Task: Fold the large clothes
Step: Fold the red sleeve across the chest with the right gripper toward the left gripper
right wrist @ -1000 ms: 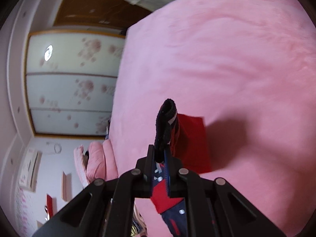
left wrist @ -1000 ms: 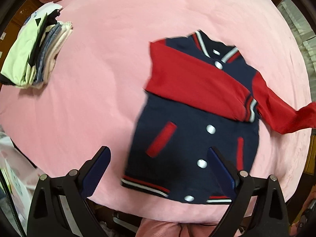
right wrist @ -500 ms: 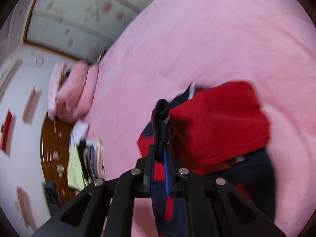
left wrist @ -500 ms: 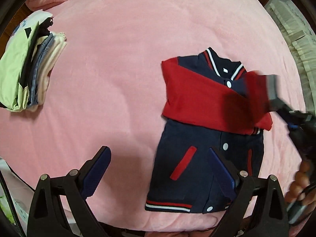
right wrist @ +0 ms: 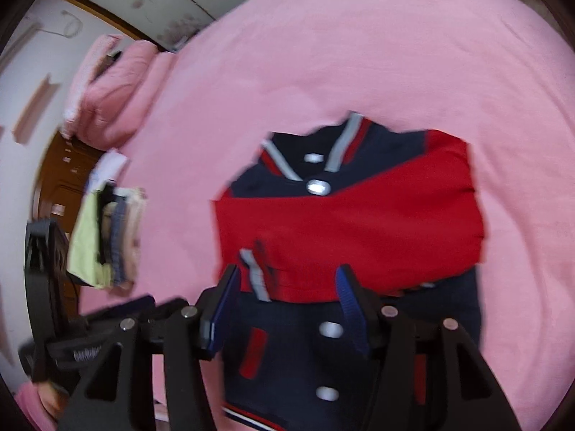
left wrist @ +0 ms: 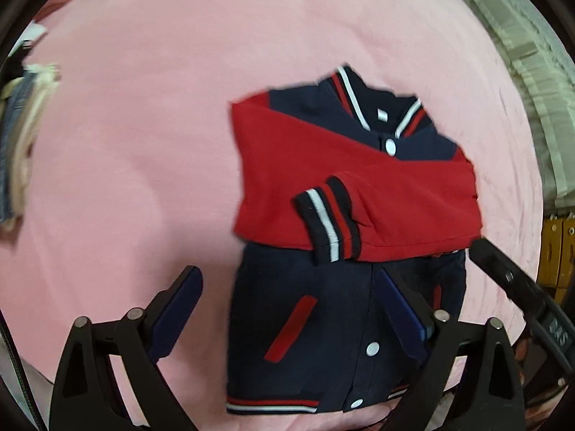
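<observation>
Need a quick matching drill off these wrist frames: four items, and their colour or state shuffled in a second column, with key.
1. sleeves
2. jacket body
3. bedspread
4. right tool

A. pink
B. navy, snaps closed
C. red, folded across the chest
D. jaws just opened, nothing between them

Pairs: 1-C, 2-B, 3-A, 4-D
</observation>
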Action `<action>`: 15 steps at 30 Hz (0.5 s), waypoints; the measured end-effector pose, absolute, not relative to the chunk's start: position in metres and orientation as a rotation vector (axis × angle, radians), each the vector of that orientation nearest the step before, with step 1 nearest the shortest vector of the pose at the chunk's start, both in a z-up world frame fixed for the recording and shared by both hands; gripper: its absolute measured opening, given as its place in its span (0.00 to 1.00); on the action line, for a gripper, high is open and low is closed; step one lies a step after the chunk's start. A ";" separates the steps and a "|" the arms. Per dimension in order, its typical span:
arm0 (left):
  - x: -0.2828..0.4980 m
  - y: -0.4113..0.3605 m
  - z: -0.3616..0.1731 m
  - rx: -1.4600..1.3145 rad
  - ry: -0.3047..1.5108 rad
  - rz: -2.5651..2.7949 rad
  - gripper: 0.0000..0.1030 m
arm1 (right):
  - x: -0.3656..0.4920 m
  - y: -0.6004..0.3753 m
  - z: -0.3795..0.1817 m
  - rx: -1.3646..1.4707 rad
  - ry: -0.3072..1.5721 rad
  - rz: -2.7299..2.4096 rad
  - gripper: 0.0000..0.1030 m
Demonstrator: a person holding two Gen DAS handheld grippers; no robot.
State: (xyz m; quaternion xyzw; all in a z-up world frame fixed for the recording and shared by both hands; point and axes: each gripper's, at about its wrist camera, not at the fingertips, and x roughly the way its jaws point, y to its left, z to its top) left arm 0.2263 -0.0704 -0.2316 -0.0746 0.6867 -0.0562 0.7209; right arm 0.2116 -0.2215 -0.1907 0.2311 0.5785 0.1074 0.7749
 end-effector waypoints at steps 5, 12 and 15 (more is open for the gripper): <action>0.250 -0.096 -0.274 -0.167 1.606 -0.121 0.76 | 0.199 -0.255 -0.214 0.507 1.349 0.111 0.53; 0.266 -0.116 -0.306 -0.189 1.659 -0.115 0.39 | 0.182 -0.291 -0.233 0.547 1.409 0.001 0.53; 0.266 -0.126 -0.301 -0.178 1.643 -0.121 0.16 | 0.177 -0.300 -0.239 0.557 1.432 -0.016 0.53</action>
